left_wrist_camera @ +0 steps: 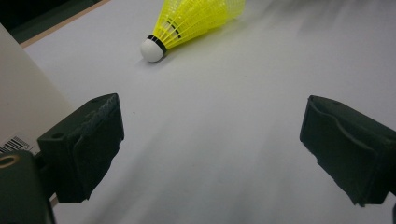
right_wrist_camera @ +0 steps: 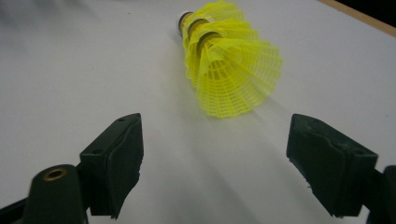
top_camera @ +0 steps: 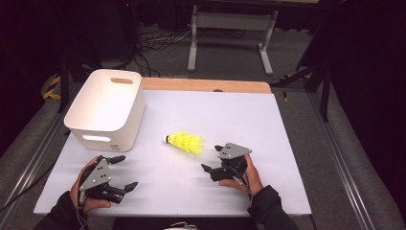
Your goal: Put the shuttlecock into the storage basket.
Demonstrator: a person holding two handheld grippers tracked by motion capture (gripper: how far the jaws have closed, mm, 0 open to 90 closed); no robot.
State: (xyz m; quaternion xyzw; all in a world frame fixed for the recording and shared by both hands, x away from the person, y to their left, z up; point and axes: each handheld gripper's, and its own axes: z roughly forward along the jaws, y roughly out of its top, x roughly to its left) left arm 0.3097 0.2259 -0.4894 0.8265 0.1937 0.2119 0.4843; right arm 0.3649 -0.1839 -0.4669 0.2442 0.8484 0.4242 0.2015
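Bin: a white plastic bin [top_camera: 106, 106] is seen at the far left of the table, open at the top, with a slot handle in its far wall and another in its near wall. A barcode label on its near wall is caught at the left edge of the left gripper view [left_wrist_camera: 18, 112].

Left gripper: the left gripper [top_camera: 125, 172] is held in the person's left hand [top_camera: 85, 189] just in front of the bin, near the table's front edge. Its 2 jaws are spread wide apart and nothing is held between them; bare table is seen between the pads in the left gripper view [left_wrist_camera: 210, 149].

Table: a white tabletop [top_camera: 230, 120] with a strip of wood along its far edge is seen under everything.

Shuttlecocks: a stack of yellow plastic shuttlecocks [top_camera: 184, 141] is laid on its side near the middle of the table, between the 2 grippers and well apart from the bin. The white cork tip is pointed toward the bin and the open skirt toward the right gripper. At least 2 skirts nested one in another are made out in the right gripper view [right_wrist_camera: 229, 70].

Right gripper: the right gripper [top_camera: 213, 160] is held in the person's right hand [top_camera: 246, 177], just beside the skirt end of the stack. Its jaws are parted widely and nothing is gripped; the skirt [right_wrist_camera: 238, 88] is seen ahead of the pads, not touched by them.
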